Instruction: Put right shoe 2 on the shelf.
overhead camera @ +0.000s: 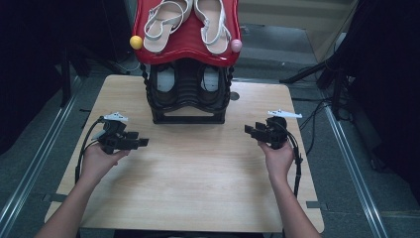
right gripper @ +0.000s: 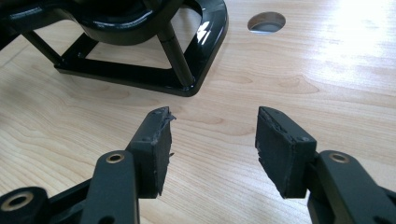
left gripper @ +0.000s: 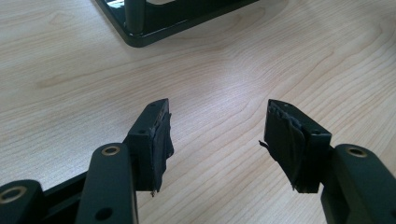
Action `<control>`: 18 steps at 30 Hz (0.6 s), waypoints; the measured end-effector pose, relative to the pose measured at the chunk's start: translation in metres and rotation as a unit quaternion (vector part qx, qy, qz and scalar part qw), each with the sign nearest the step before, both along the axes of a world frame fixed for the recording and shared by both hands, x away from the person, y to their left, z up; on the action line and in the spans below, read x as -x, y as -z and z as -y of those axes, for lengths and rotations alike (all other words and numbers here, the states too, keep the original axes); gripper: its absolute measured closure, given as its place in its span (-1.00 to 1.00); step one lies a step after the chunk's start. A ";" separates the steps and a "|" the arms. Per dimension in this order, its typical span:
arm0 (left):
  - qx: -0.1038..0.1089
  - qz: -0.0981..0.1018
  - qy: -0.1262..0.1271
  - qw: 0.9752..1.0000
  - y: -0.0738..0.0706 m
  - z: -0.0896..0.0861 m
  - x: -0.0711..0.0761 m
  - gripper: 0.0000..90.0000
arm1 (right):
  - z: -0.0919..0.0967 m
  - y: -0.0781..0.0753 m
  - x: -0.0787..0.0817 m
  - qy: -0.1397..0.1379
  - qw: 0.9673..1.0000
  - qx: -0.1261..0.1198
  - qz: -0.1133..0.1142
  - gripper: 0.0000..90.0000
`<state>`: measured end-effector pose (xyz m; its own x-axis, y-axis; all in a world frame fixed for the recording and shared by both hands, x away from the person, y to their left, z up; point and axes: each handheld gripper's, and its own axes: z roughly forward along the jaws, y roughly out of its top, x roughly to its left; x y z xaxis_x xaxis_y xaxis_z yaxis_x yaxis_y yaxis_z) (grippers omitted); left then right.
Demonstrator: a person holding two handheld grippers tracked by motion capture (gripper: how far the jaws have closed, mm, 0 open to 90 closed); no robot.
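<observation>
Glossy black shoe rack, pale woodgrain table, worn rubber pads

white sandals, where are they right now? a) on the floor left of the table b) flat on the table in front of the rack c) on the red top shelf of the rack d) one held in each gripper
c: the high view shows both white sandals lying side by side on the red top shelf of the shoe rack, while the left gripper and the right gripper hang open over the table holding nothing.
</observation>
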<state>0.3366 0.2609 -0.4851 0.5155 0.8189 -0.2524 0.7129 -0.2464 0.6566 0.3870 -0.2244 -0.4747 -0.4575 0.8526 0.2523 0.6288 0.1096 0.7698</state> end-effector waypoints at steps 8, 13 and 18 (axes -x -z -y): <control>-0.008 0.009 0.005 1.000 -0.001 0.001 0.001 -0.07 | -0.002 0.012 0.002 0.002 1.000 0.001 -0.010 0.03; -0.011 0.008 0.003 1.000 0.000 0.001 0.000 -0.08 | -0.003 0.014 0.002 -0.001 1.000 0.009 -0.010 0.03; -0.012 0.009 0.003 1.000 0.001 0.001 0.000 -0.08 | -0.002 0.015 0.005 0.001 1.000 0.004 -0.006 0.04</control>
<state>0.3368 0.2601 -0.4856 0.5250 0.8213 -0.2231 0.6990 -0.2665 0.6636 0.3823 -0.2228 -0.4900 -0.4524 0.8556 0.2515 0.6379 0.1134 0.7617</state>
